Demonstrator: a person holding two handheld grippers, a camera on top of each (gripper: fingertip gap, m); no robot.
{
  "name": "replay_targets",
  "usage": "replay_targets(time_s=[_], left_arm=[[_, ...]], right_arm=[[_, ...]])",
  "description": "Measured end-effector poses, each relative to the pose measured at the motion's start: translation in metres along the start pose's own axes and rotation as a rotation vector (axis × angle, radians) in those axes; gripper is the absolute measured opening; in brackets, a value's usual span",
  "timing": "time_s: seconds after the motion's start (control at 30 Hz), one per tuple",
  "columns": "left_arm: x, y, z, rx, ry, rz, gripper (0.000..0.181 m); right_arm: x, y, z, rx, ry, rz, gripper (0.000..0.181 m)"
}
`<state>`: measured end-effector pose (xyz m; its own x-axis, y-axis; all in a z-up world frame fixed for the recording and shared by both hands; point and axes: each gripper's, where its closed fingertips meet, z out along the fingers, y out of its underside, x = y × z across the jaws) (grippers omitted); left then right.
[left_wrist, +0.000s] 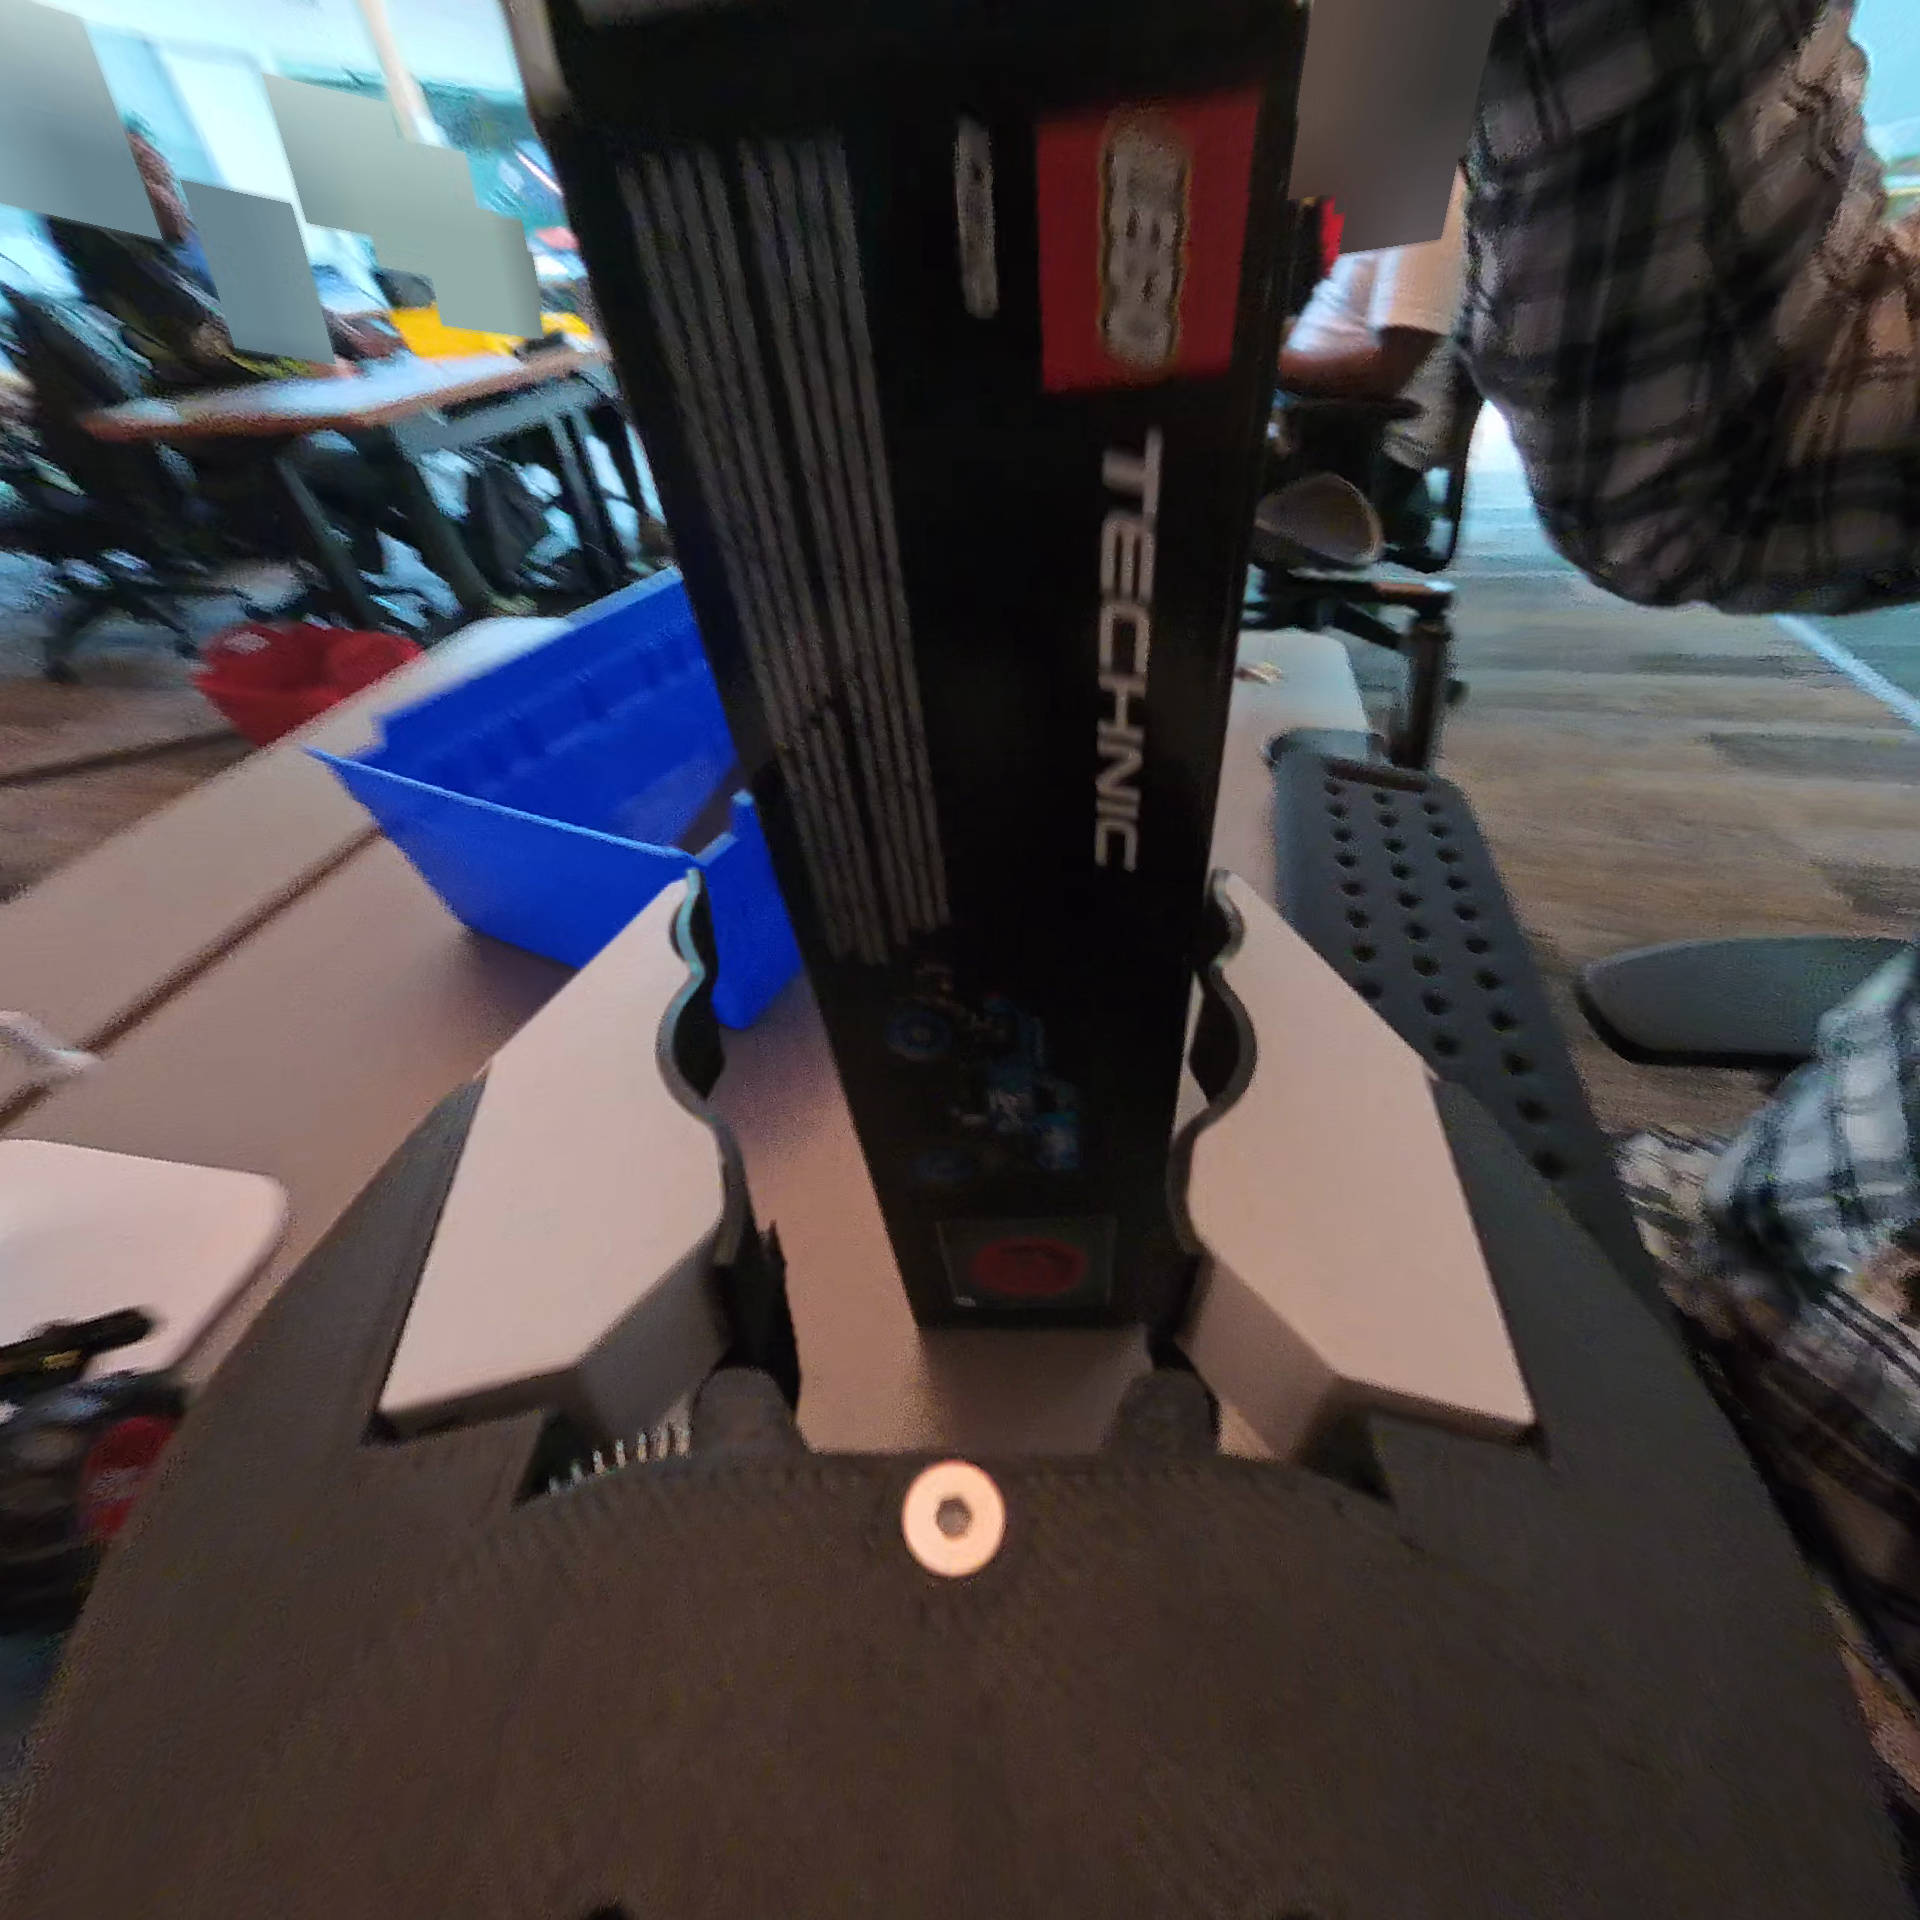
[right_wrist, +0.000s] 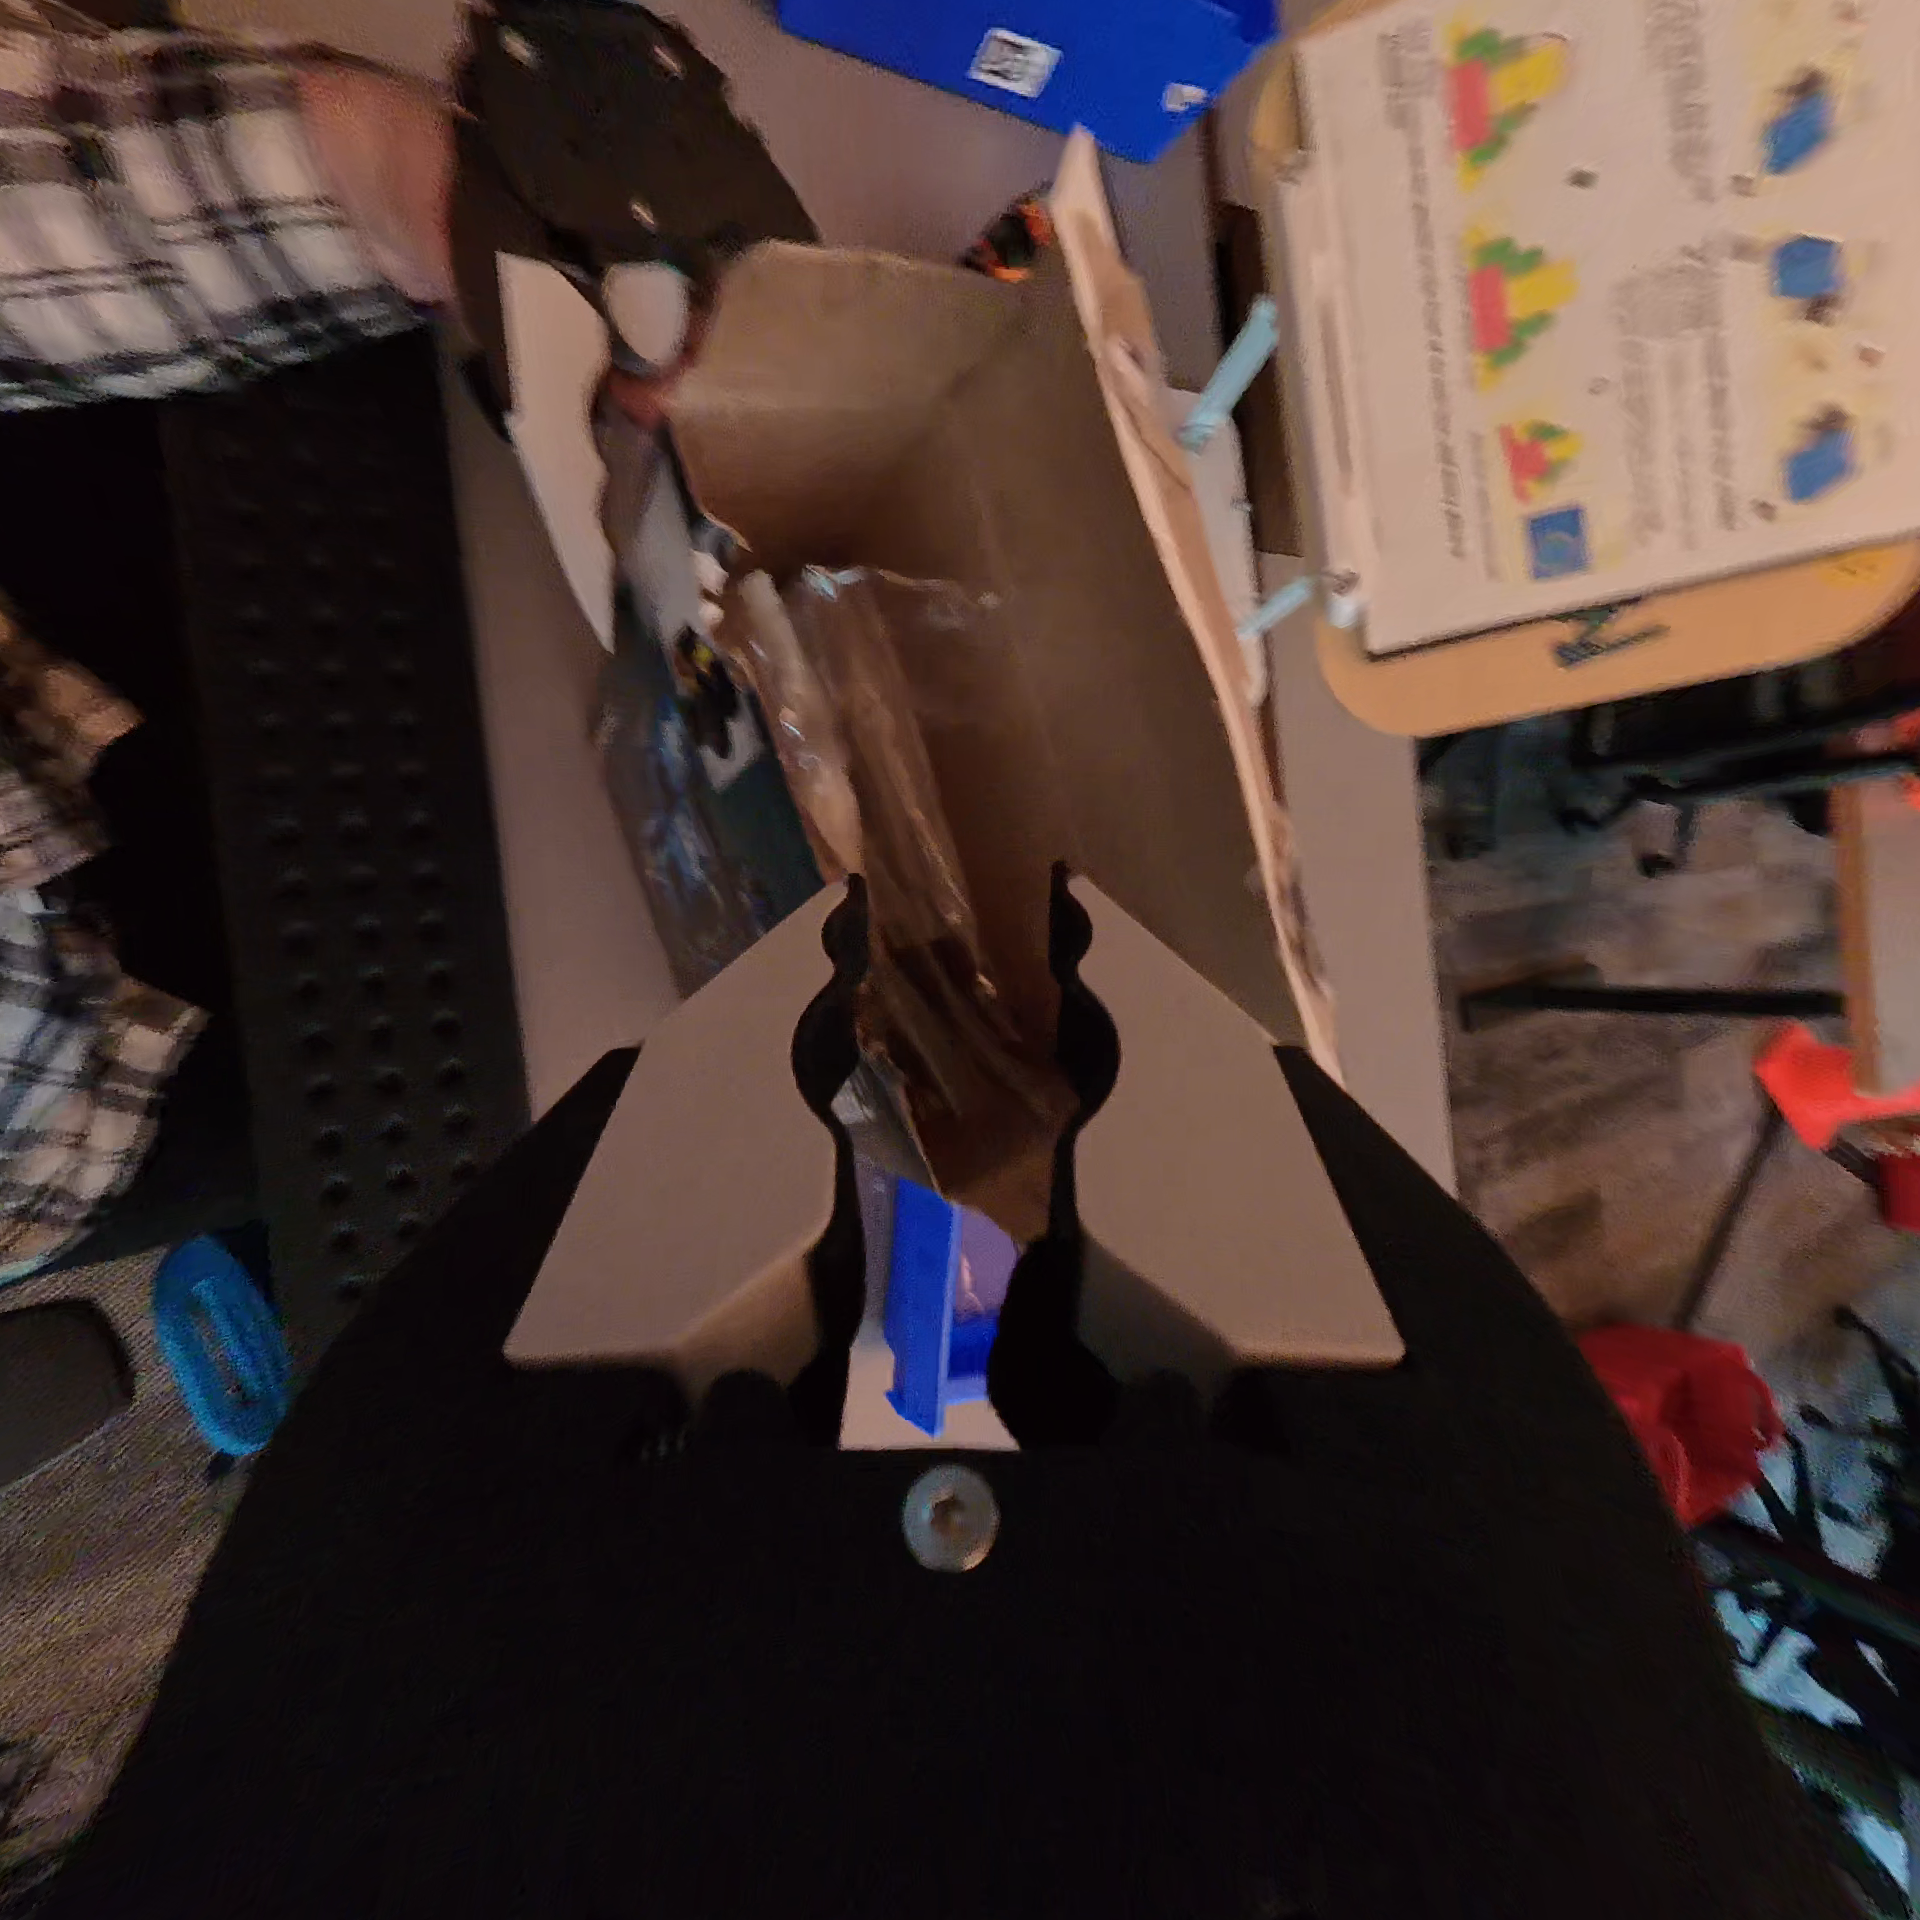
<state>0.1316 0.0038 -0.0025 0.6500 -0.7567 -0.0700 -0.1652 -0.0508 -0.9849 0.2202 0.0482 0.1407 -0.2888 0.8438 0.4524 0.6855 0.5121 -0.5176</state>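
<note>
The left gripper (left_wrist: 961, 997) clamps a black box (left_wrist: 935, 582) standing at centre frame. The right gripper (right_wrist: 956, 997), jaws narrow, pinches the box's torn cardboard flap (right_wrist: 966, 1039). Only the right view shows an instruction sheet (right_wrist: 1600, 301), upper right.

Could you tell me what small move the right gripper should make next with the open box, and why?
Probably draw the right gripper slowly back. It looks shut on a clear plastic bag lying in the open black toy box. The left gripper straddles the box's narrow side, seemingly steadying it upright on the table, so a gentle pull should free the bag.
</note>
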Motion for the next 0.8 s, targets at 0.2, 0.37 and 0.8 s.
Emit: replay_targets(time_s=[0.2,0.37,0.8], left_arm=[[0.015,-0.078,-0.038,0.199,-0.204,0.269,0.082],[0.026,-0.099,-0.02,0.128,-0.23,0.388,0.078],[0.019,-0.092,0.014,0.017,-0.2,0.398,0.059]], right_arm=[[0.033,0.029,-0.049,0.264,0.212,0.178,0.04],[0.03,0.065,-0.016,0.318,0.117,0.281,0.046],[0.026,0.048,-0.016,0.625,0.057,0.259,0.034]])
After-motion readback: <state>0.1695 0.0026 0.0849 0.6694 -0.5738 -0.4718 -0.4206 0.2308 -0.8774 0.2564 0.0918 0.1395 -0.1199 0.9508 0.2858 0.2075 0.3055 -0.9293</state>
